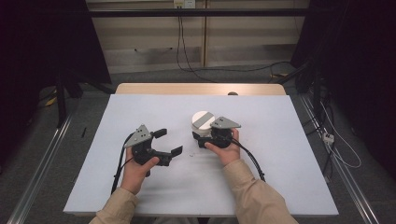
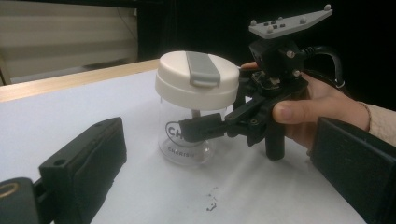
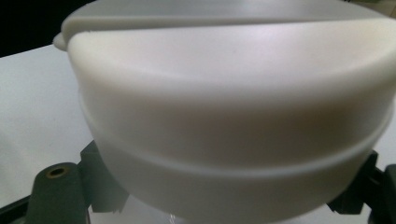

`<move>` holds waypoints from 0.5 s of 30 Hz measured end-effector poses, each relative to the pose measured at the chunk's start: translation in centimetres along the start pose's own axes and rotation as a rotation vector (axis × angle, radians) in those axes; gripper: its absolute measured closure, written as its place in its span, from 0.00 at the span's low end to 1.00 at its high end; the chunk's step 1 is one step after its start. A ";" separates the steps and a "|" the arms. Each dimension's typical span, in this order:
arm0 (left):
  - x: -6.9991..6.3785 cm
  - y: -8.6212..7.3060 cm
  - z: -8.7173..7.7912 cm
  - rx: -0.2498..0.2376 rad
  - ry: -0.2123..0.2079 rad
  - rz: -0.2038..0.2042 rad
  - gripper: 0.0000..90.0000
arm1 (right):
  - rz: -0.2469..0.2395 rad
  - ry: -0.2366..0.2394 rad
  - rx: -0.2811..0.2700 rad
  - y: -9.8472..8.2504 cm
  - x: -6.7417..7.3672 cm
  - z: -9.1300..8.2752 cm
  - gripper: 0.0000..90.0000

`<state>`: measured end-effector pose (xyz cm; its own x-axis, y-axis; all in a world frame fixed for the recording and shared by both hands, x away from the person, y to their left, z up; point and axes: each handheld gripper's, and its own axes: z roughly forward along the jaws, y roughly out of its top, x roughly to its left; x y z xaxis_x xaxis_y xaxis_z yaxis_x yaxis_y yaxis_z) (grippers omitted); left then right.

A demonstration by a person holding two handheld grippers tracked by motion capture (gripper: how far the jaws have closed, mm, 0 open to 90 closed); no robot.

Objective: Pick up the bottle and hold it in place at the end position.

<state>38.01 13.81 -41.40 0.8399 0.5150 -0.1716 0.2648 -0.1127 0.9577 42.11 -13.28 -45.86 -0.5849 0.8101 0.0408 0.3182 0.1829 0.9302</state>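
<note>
Bench: white, bare toward all edges.
Jar: upright, mid-bench.
Right tool: clamped on jar.
Left tool: spread, beside jar.

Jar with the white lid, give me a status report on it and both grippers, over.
Right gripper shut on the glass jar, below its white lid. Left gripper open, apart from it. Jar upright on table, lid on. Small specks in front.

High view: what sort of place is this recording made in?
Probably a lab or studio recording bay, not a home: a white-covered table on a bare grey floor, black curtains at both sides, metal rails along the table, and loose cables running to a wall socket.
</note>
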 end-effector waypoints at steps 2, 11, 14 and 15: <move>0.0 0.1 0.2 -0.004 -0.003 -0.004 0.04 | 0.000 -0.001 0.000 0.0 0.0 0.0 0.21; 0.0 0.6 1.0 0.029 0.004 0.015 0.04 | -0.001 -0.004 0.002 -0.1 0.1 0.0 0.21; -0.2 0.7 1.4 0.043 0.011 0.022 0.04 | 0.000 -0.003 0.004 0.0 0.0 0.0 0.21; -0.3 0.8 1.5 0.044 0.007 0.020 0.04 | 0.000 -0.003 0.004 0.0 0.0 0.0 0.21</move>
<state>38.72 12.28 -40.98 0.8417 0.5184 -0.1508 0.2687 -0.1599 0.9499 42.10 -13.24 -45.90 -0.5827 0.8117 0.0401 0.3216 0.1850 0.9286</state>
